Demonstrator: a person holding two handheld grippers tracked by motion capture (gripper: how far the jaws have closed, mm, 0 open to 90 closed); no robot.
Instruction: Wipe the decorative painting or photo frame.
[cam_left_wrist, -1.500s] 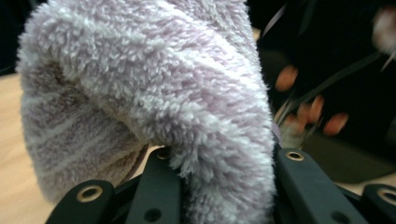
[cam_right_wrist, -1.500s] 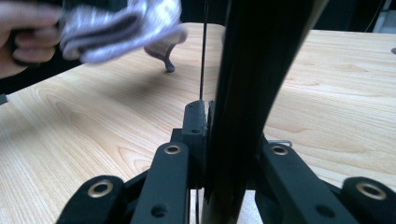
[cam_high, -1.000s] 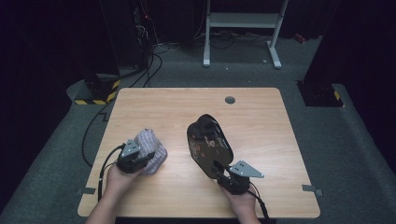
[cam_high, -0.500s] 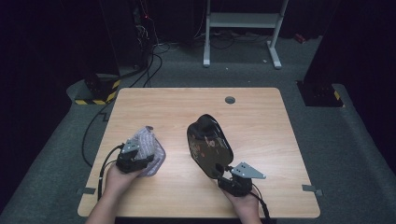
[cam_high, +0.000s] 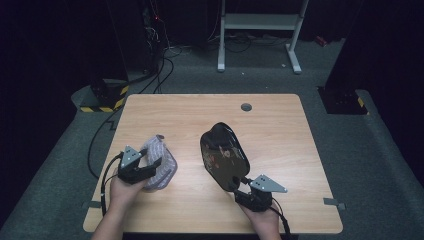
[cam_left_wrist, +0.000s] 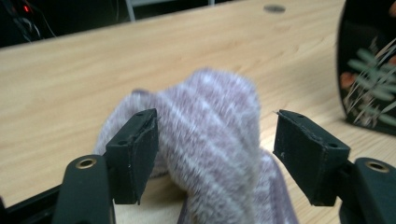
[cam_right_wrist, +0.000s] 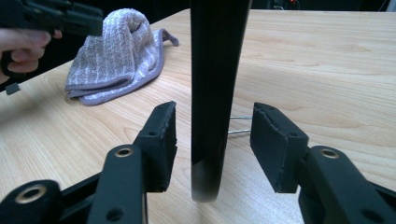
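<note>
High view: on the wooden desk (cam_high: 280, 125), left claw (cam_high: 156, 165) sits over a folded purple cloth (cam_high: 162, 165) at 9 o'clock; right claw (cam_high: 239, 189) brackets a black floral plate (cam_high: 223, 155) standing on edge. Left gripper view: jaws just opened, off the cloth (cam_left_wrist: 210, 135). Right gripper view: jaws just opened and clear of the plate (cam_right_wrist: 215, 84), apparently releasing; it could topple. Desk otherwise unobstructed.

Your light falls from above onto the pale wooden worktop (cam_high: 280, 135), which stands bright while the floor and room around it sink into near black. On the worktop, the glossy black oval plate with a flower pattern (cam_high: 225, 157) throws back a soft sheen. In your left gripper view the striped lilac-grey cloth (cam_left_wrist: 210, 135) is blurred, and the worktop behind it softens. Your right gripper view stays sharp close in, with faint shadows beside the plate.
</note>
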